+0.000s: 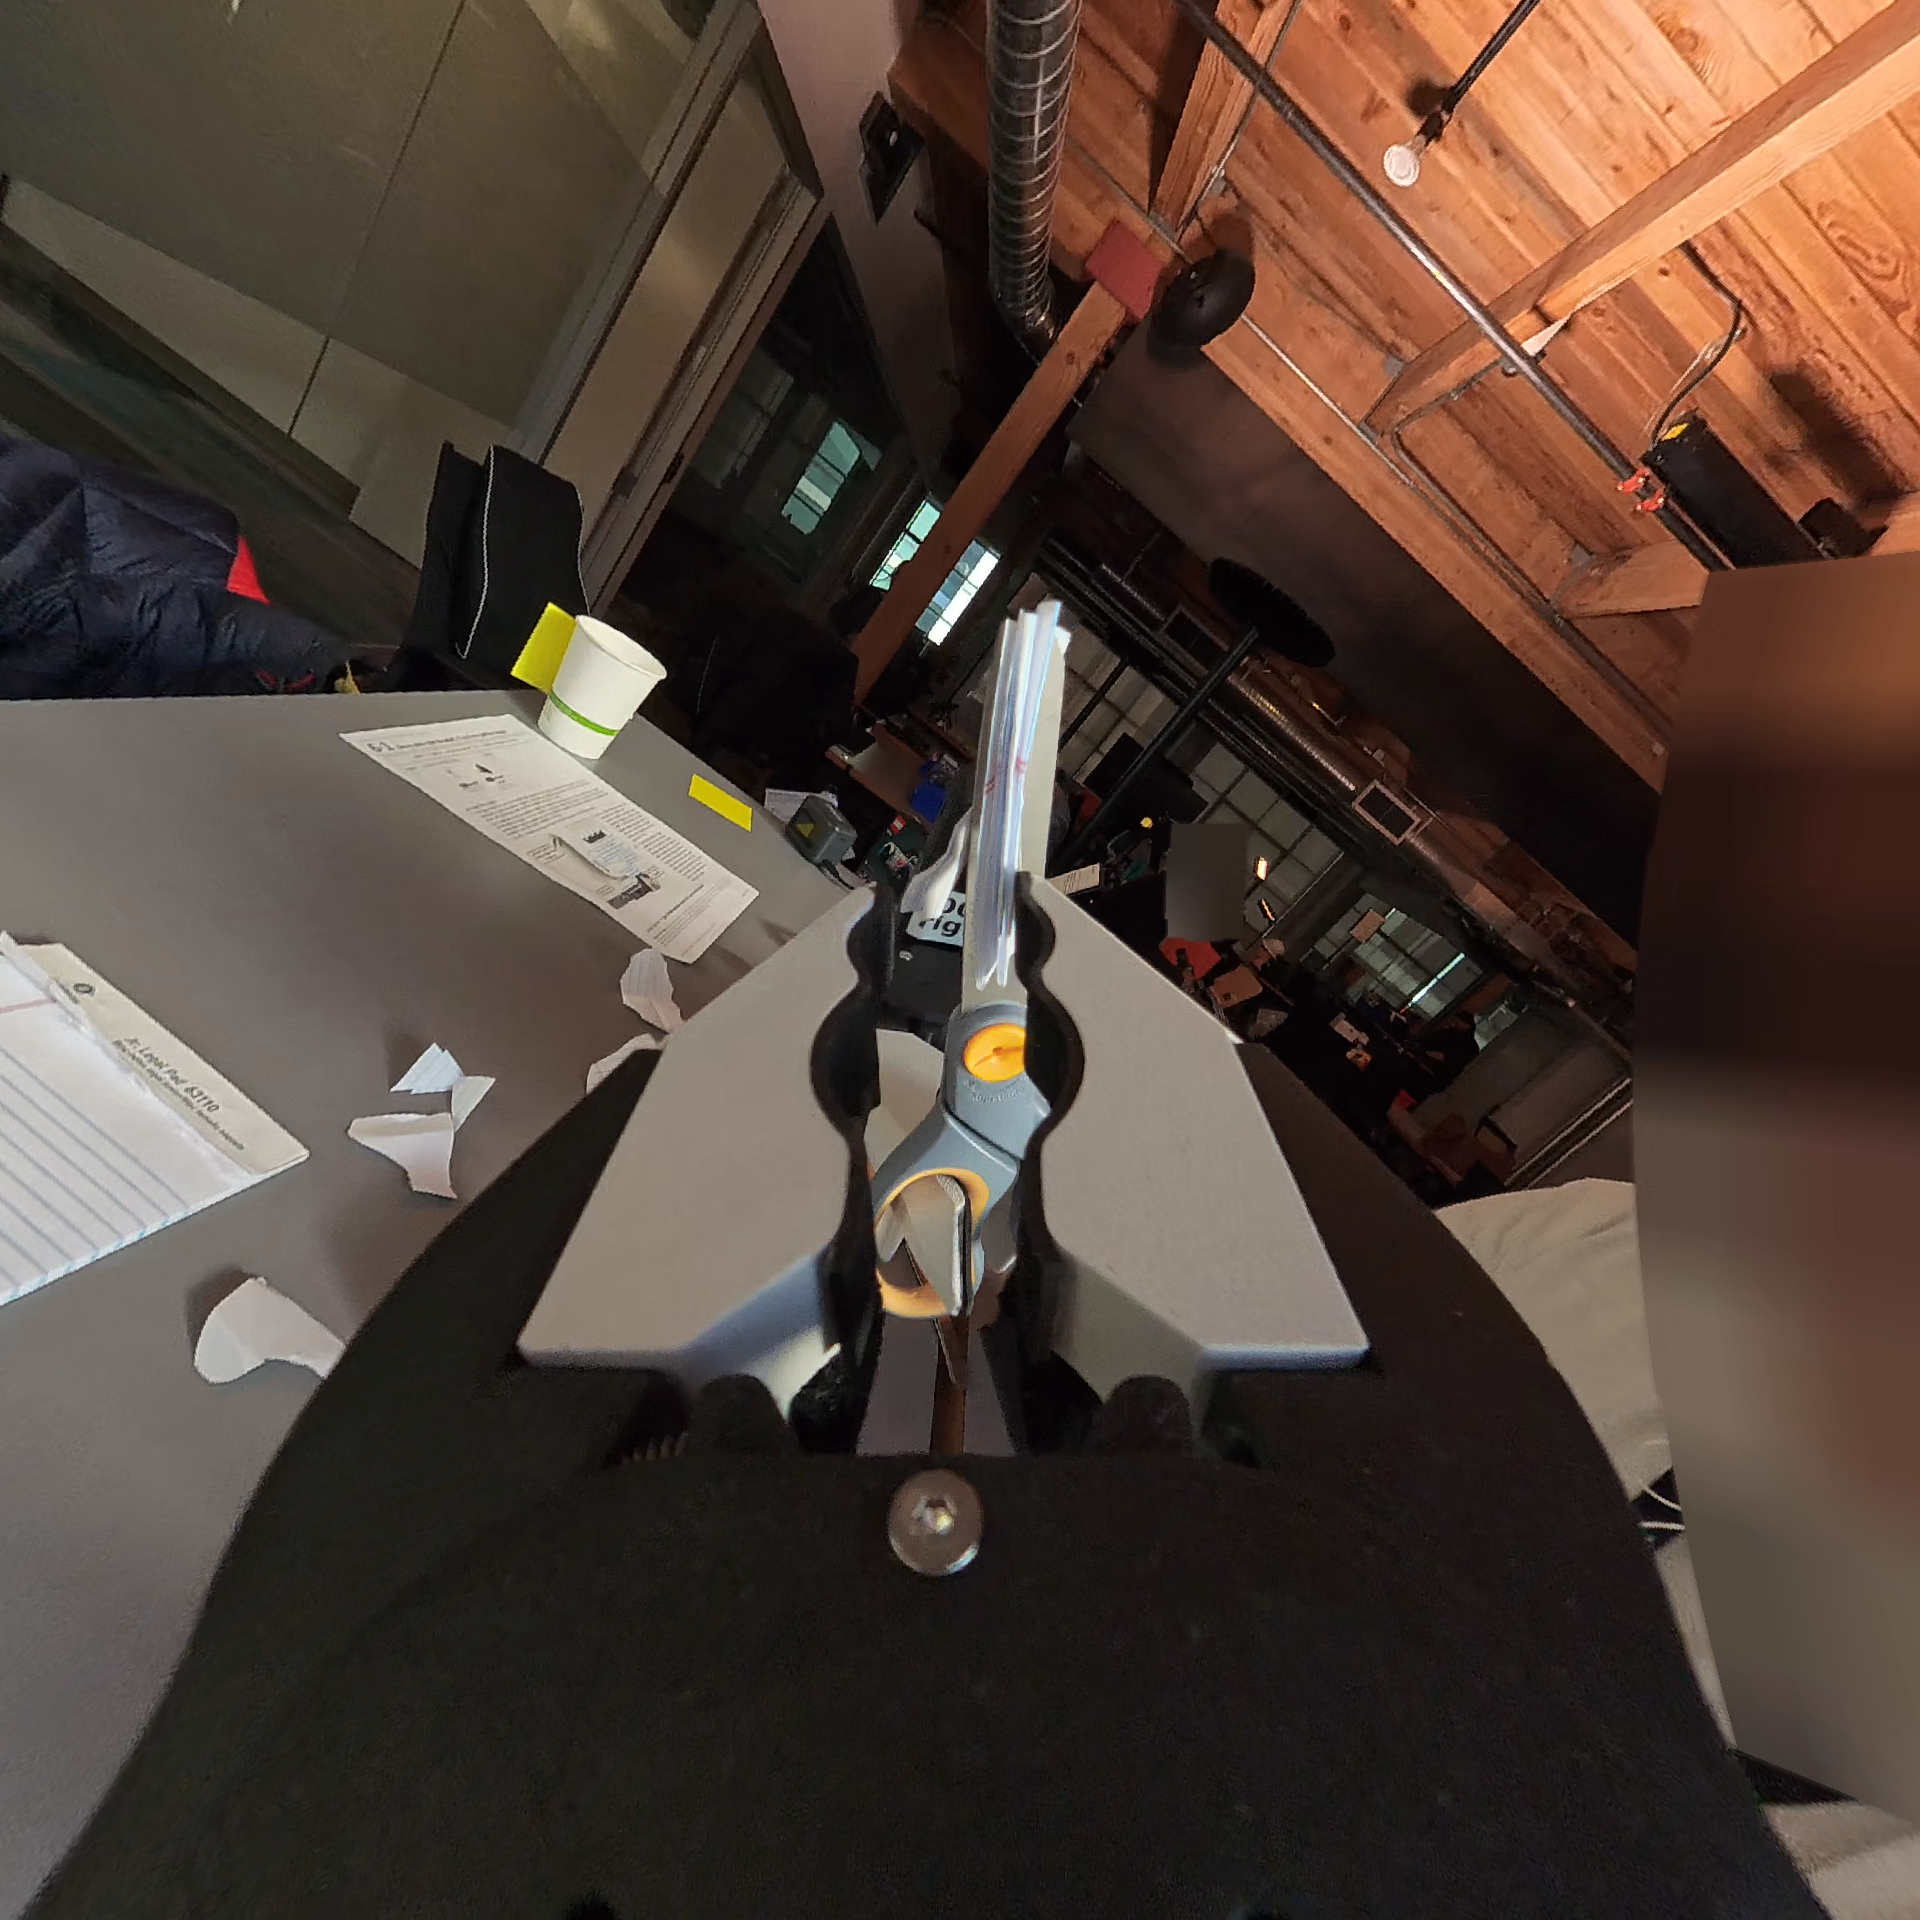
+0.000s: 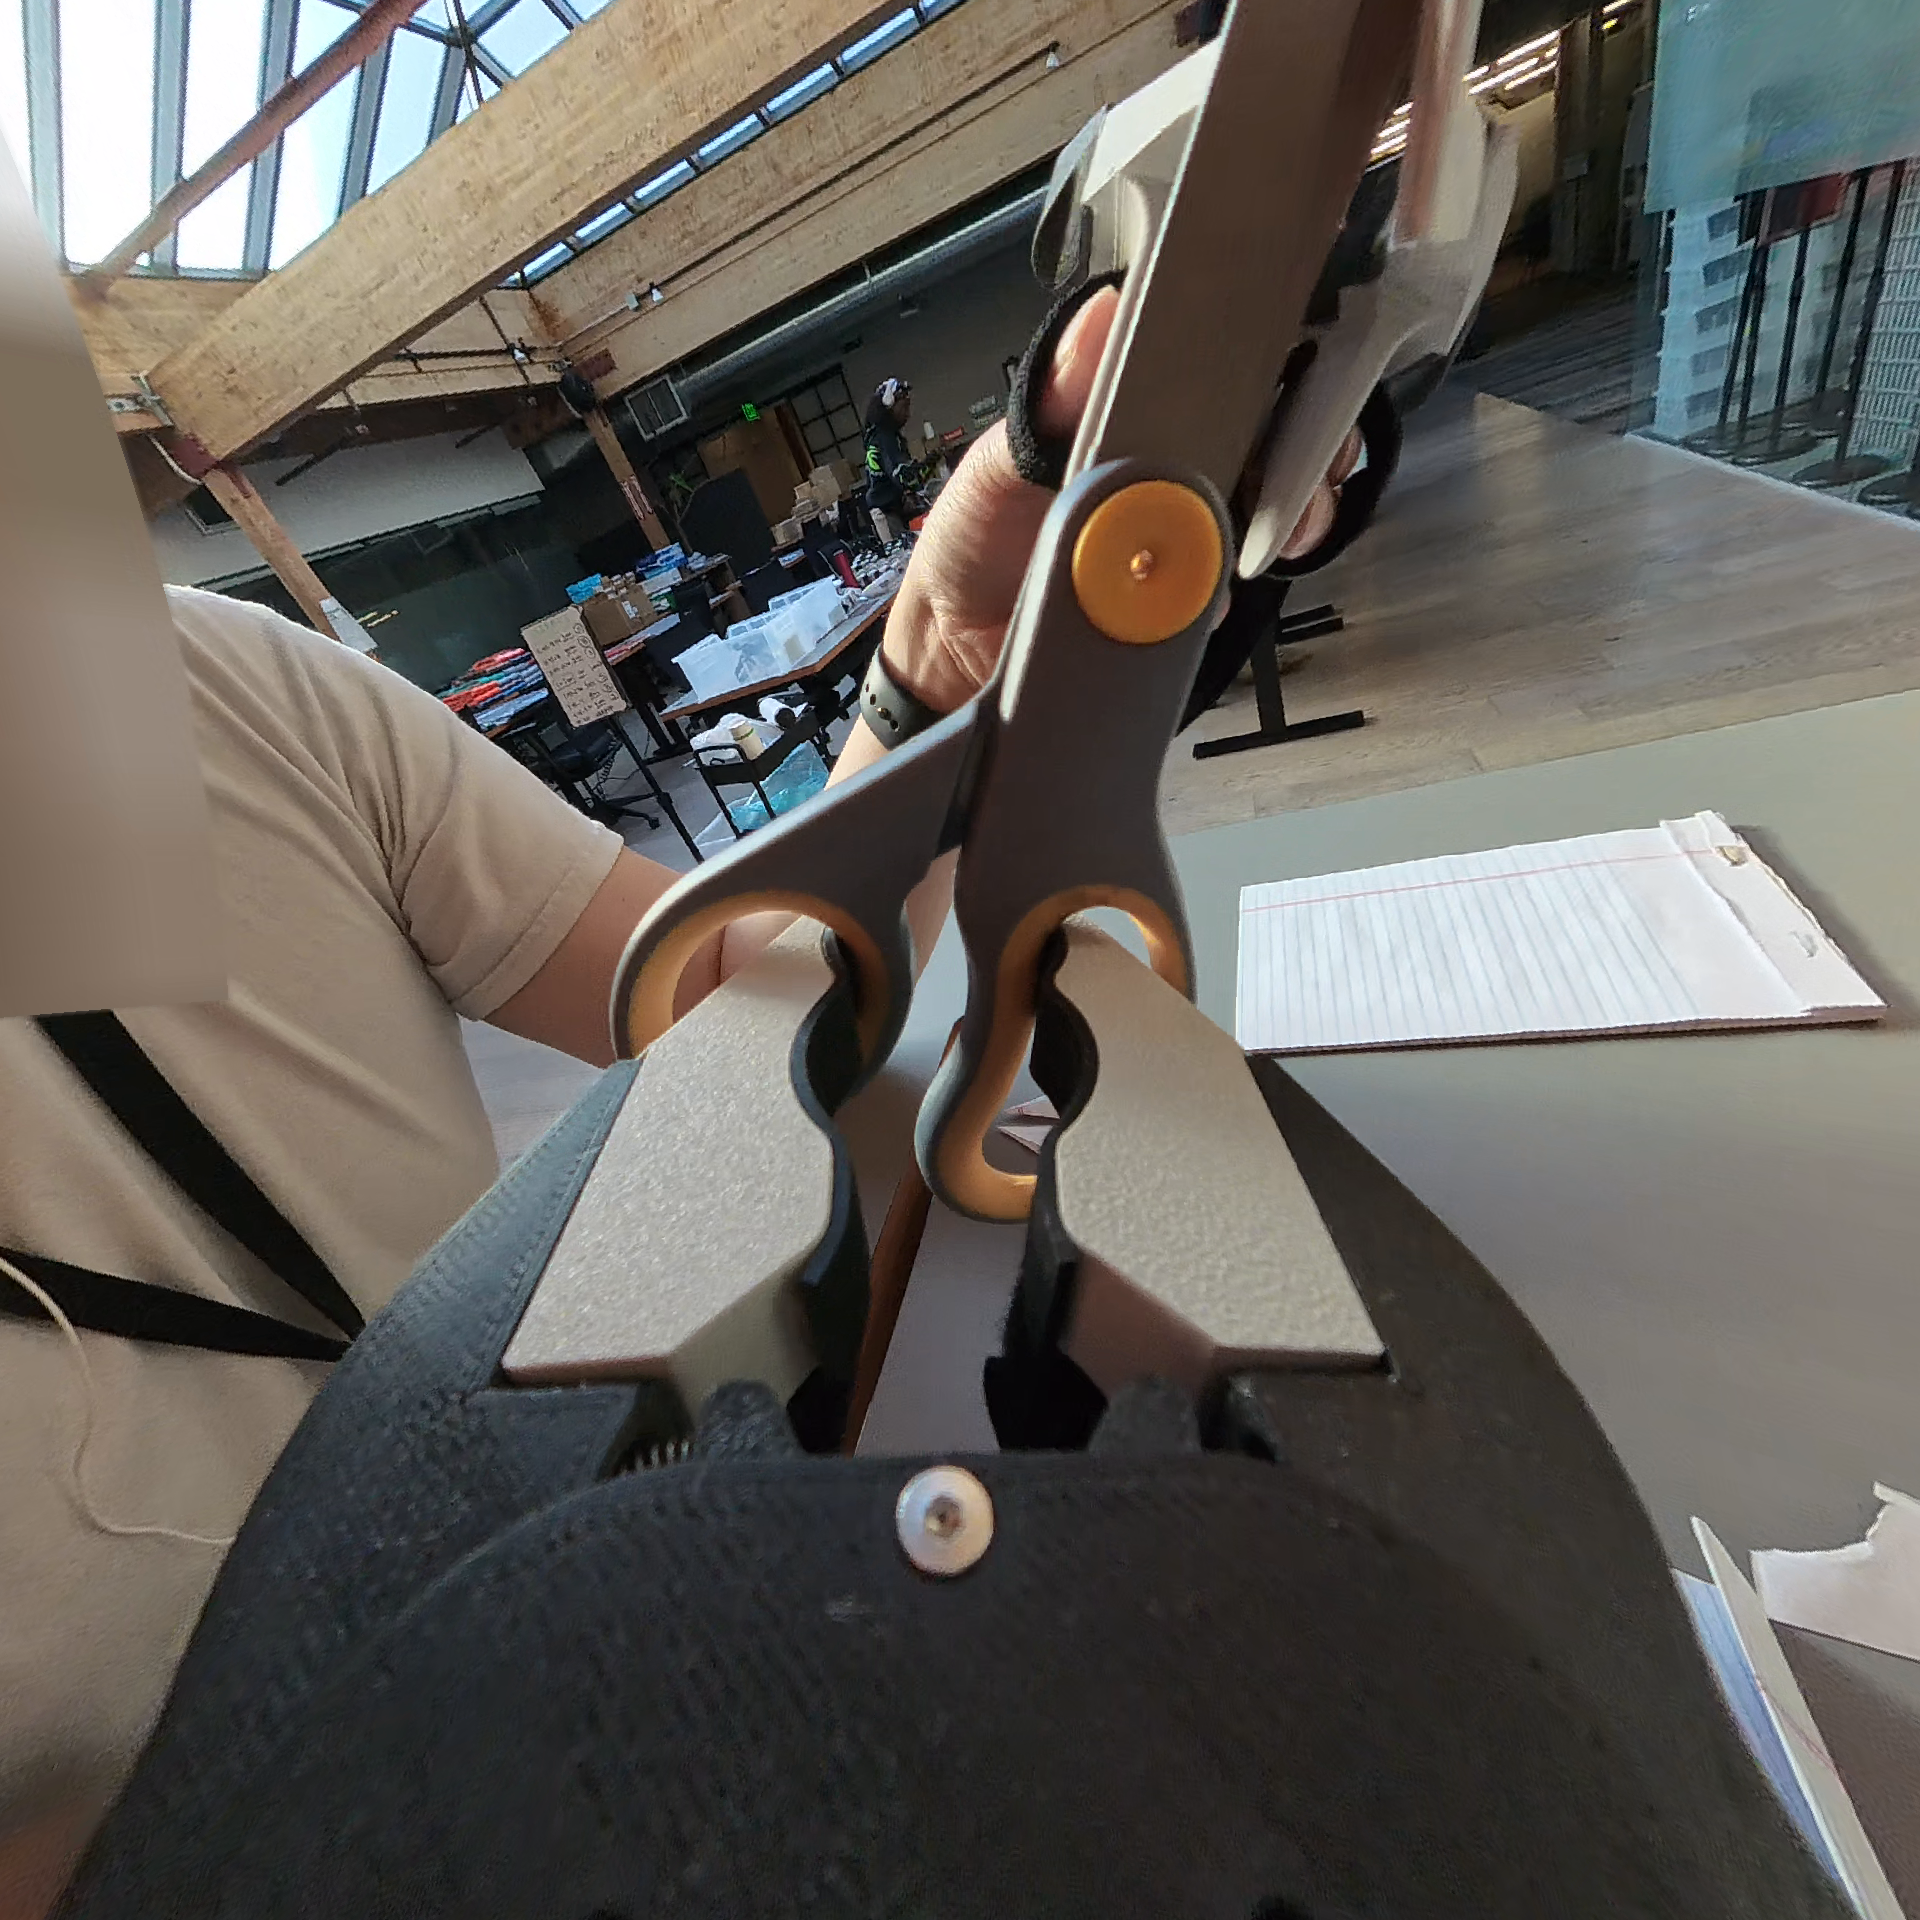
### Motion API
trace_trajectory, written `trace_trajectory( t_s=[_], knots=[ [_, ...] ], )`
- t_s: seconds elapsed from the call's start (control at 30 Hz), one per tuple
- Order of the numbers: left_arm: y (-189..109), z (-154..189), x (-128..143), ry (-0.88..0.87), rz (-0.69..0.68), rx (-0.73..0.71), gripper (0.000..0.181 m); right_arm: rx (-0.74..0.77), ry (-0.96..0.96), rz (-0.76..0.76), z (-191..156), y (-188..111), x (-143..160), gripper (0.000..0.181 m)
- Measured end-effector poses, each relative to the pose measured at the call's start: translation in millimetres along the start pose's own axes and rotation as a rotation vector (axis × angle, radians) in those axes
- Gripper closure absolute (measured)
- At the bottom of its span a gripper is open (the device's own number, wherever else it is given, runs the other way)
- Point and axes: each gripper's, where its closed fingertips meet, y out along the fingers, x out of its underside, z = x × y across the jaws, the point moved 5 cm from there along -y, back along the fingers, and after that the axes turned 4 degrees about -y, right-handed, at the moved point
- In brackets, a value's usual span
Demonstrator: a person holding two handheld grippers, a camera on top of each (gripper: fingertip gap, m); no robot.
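My right gripper [image 2: 945,966] has one finger through each handle loop of grey and orange scissors [image 2: 1081,790] and holds them with the blades pointing up and away, closed together. My left gripper [image 1: 956,899] is nearly closed on a folded piece of lined white paper [image 1: 1018,748] that stands up past its fingertips. The scissors [image 1: 992,1049] show edge-on through the gap between the left fingers, their blade lying along the paper. In the right wrist view a hand [image 2: 966,561] holds the left gripper, with one of its fingers [image 2: 1439,260] beside the blade.
On the grey table [image 1: 260,883] lie a lined legal pad [image 1: 94,1132], a printed sheet [image 1: 551,821], several white paper scraps [image 1: 416,1132], a yellow note [image 1: 719,802] and a paper cup [image 1: 597,686]. The pad [image 2: 1507,935] lies to the right. A person's beige sleeve [image 2: 312,831] is close on the left. Some 12 centimetres of space lies between my two pairs of fingers.
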Motion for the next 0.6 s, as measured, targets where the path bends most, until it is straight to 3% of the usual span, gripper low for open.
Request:
trace_trajectory(
  t_s=[0.13, 0.4, 0.6],
  knots=[
    [3, 3, -2, 0.029, 0.032, 0.027, 0.181, 0.039, -0.012, -0.026, 5, 5, 5, 0.154],
    [-15, 5, 7, 0.050, -0.116, -0.007, 0.181, -0.066, 0.051, -0.115, -1, -1, 16, 0.153],
    [-18, 3, 9, 0.033, -0.131, 0.001, 0.181, -0.152, 0.075, -0.072, -8, 4, 15, 0.152]
  ],
)
